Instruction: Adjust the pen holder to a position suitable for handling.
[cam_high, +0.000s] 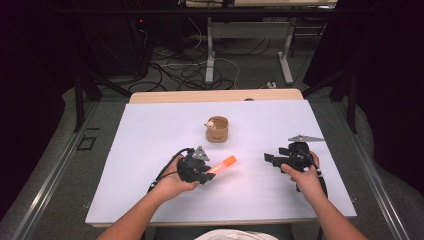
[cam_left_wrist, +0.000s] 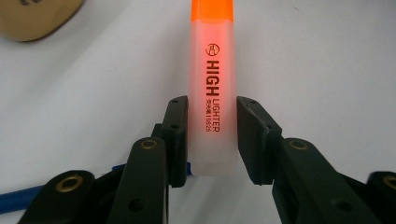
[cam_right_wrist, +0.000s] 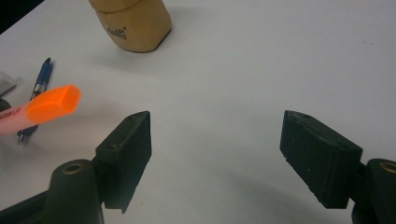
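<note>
Your left gripper (cam_high: 206, 172) clamped the orange highlighter (cam_left_wrist: 212, 93) by its tail, just above the table (cam_high: 150, 150). It looked light, rigid and slick, so grip mid-barrel. Your right gripper (cam_right_wrist: 217, 149) hung wide open, empty.

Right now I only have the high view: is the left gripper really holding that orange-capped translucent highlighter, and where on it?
Observer: Yes. The left gripper clamps the orange-capped translucent highlighter near the end away from the cap.
Operator: Anything under it?
Observer: A blue pen lies on the white table beneath the highlighter.
Operator: And the right gripper?
Observer: The right gripper is wide open, with bare table between its jaws.
</note>
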